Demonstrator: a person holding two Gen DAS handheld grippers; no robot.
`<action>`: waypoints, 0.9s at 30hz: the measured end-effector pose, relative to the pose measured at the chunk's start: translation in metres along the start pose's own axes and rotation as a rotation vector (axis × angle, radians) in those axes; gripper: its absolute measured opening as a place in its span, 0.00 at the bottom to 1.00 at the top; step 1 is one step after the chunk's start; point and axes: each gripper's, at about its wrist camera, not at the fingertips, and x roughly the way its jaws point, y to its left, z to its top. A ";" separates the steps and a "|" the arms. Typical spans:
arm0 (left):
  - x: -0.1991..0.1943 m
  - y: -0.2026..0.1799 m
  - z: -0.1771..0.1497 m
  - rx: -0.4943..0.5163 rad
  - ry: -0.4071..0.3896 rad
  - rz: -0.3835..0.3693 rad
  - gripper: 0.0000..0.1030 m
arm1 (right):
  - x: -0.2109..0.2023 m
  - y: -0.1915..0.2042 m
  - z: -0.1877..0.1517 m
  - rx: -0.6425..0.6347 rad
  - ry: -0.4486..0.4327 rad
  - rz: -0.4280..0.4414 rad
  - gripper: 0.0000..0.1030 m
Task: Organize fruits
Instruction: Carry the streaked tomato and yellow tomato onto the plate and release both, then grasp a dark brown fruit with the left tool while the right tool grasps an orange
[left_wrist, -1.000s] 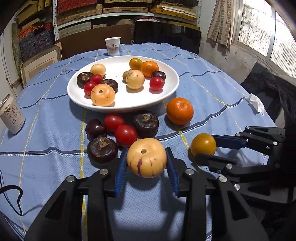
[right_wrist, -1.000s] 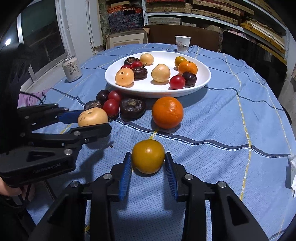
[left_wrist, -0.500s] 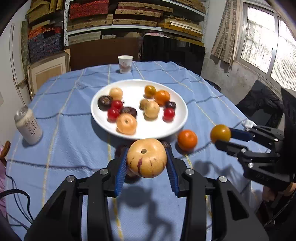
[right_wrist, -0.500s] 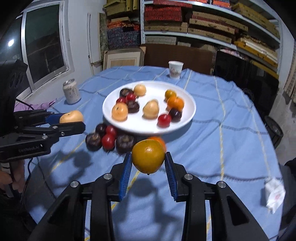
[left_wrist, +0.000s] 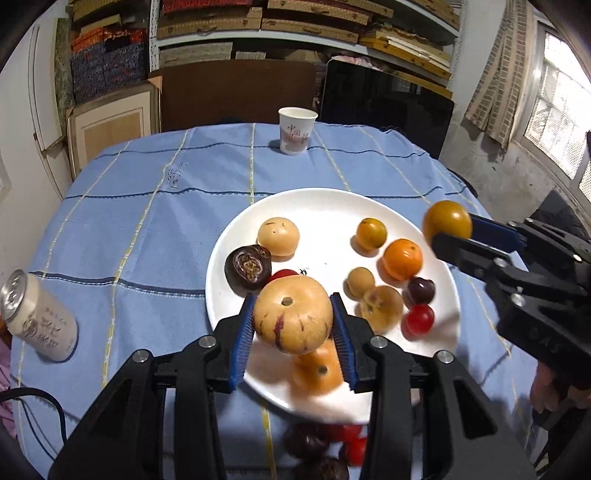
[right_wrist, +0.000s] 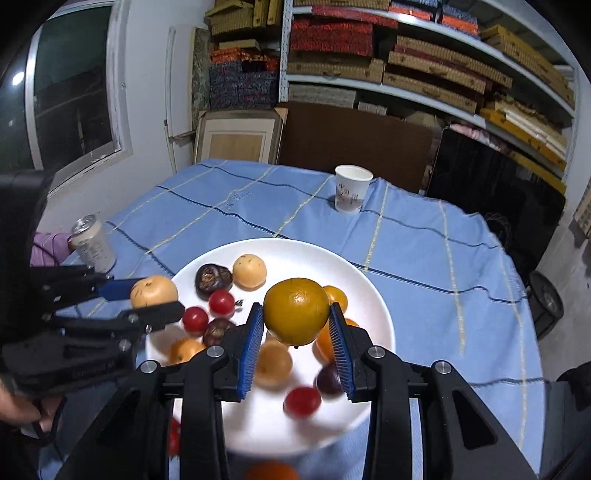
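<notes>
A round bench (left_wrist: 155, 206) under a blue checked cloth carries a white plate (left_wrist: 325, 206) of mixed fruit, a paper cup (left_wrist: 296, 130) behind it and a can (left_wrist: 38, 321) at its left. Above the plate, the left gripper (left_wrist: 293, 334) has its jaws clenched on a pale speckled fruit (left_wrist: 293, 313), while the right gripper (right_wrist: 296, 341) grasps a yellow-orange fruit (right_wrist: 296, 310).

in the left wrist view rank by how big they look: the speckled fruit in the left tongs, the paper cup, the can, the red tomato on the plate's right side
1. Speckled fruit, though it is nearest the camera.
2. Can.
3. Paper cup, farthest away, so really unsure against the can.
4. Red tomato.
</notes>
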 end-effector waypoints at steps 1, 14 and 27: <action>0.007 0.002 0.002 -0.003 0.008 -0.001 0.38 | 0.012 -0.003 0.005 0.013 0.014 0.011 0.35; 0.017 0.010 0.009 -0.047 -0.003 0.013 0.68 | 0.036 -0.013 0.009 0.033 0.011 0.018 0.51; -0.064 -0.014 -0.105 0.069 -0.022 -0.024 0.88 | -0.054 0.000 -0.113 0.004 0.058 -0.007 0.59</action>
